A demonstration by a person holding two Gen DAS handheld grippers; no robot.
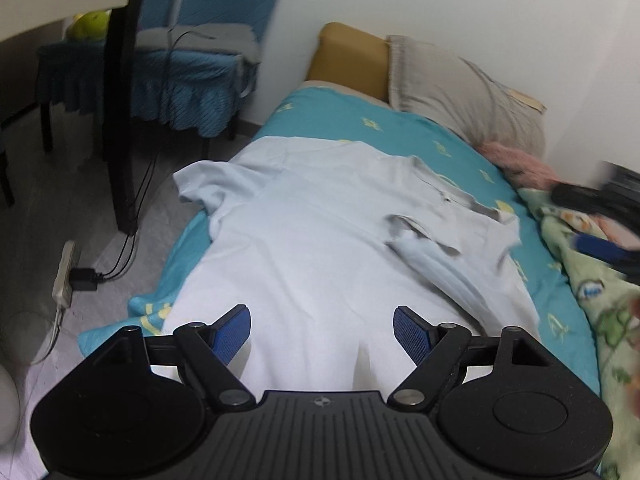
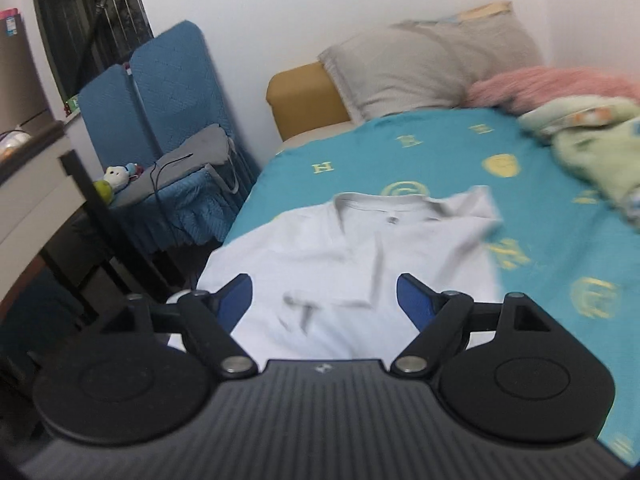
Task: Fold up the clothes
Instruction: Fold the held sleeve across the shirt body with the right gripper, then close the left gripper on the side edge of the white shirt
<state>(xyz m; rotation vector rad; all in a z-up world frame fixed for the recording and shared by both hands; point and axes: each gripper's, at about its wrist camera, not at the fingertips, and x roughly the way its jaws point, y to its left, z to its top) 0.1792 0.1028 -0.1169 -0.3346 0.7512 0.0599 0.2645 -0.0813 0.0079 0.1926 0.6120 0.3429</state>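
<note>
Here, at the far left of the left wrist view, a white power strip (image 1: 66, 274) lies on the floor with a black plug in it, its cables running up to a dark post (image 1: 120, 120). Beyond stands a chair (image 1: 160, 76) draped in blue quilted fabric. The left gripper (image 1: 322, 330) hangs low over the bed (image 1: 400, 128), its blue-padded jaws spread wide apart and holding nothing. Between and beyond them lies the pale blue polo shirt (image 1: 312, 232), spread on the teal bedsheet with its hem nearest the camera and its collar toward the right. One sleeve (image 1: 200, 184) reaches out toward the bed's left edge; the other sleeve (image 1: 440, 264) is folded in across the body. Farther right, a grey pillow (image 1: 460, 96) leans against the wall beside a tan headboard cushion (image 1: 352, 60), with a pink fluffy blanket (image 1: 520, 164) and a green patterned blanket (image 1: 600, 280) bunched along the right side. The right gripper (image 1: 600, 216) shows there only as a dark, blurred shape.

In the right wrist view, the right gripper (image 2: 324, 300) also has its jaws wide apart and empty, hovering above the shirt (image 2: 320, 256), whose collar (image 2: 380, 204) points away toward the pillow (image 2: 432, 68). This view is somewhat blurred.
</note>
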